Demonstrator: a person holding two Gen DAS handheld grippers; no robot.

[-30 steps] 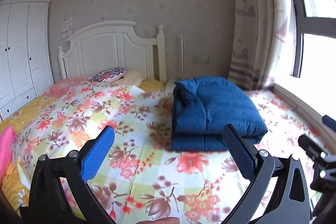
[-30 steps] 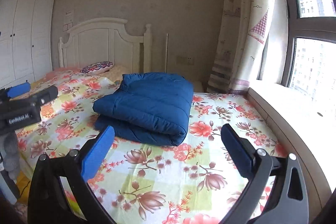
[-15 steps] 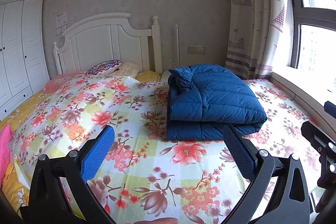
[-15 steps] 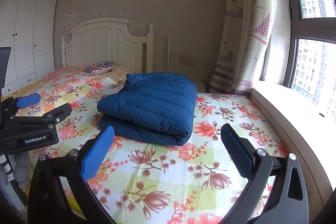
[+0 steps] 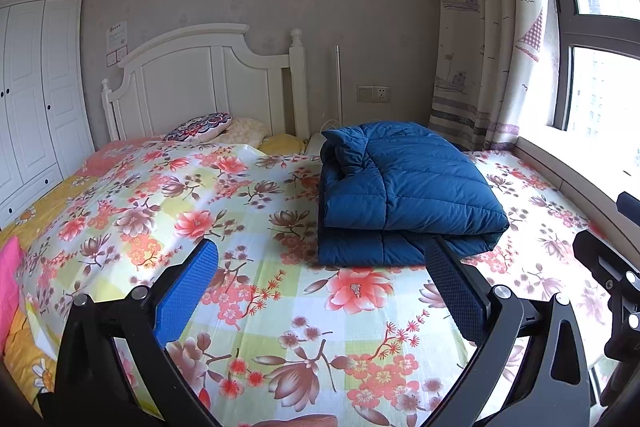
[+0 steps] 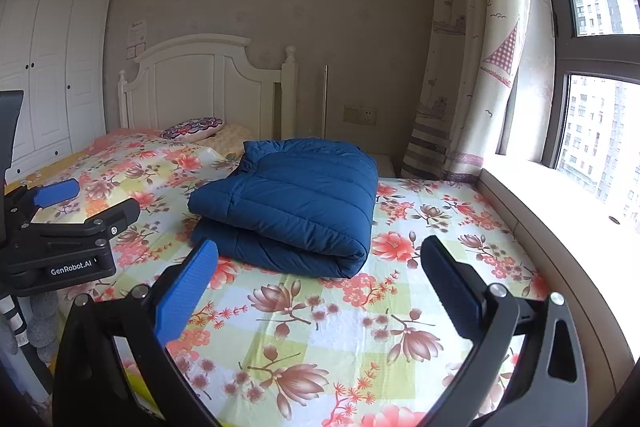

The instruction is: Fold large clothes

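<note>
A dark blue quilted jacket (image 5: pixel 400 195) lies folded into a thick rectangle on the flowered bedsheet (image 5: pixel 224 219), toward the window side. The right wrist view has the same jacket (image 6: pixel 296 211) at its centre. My left gripper (image 5: pixel 324 259) is open and empty, held above the sheet short of the jacket's near edge. Equally open and empty, my right gripper (image 6: pixel 320 259) hovers back from the fold. The left gripper's body (image 6: pixel 60 239) shows at the left edge of the right wrist view; the right gripper's body (image 5: pixel 612 275) shows at the far right of the left wrist view.
A white headboard (image 5: pixel 204 87) with pillows (image 5: pixel 200 127) stands at the bed's far end. A white wardrobe (image 5: pixel 36 87) is on the left. A curtain (image 6: pixel 472 67) and a window sill (image 6: pixel 560 211) run along the right side of the bed.
Both grippers have drawn back and risen a little, so the folded jacket sits lower and farther off in both views. The jacket has not moved.
</note>
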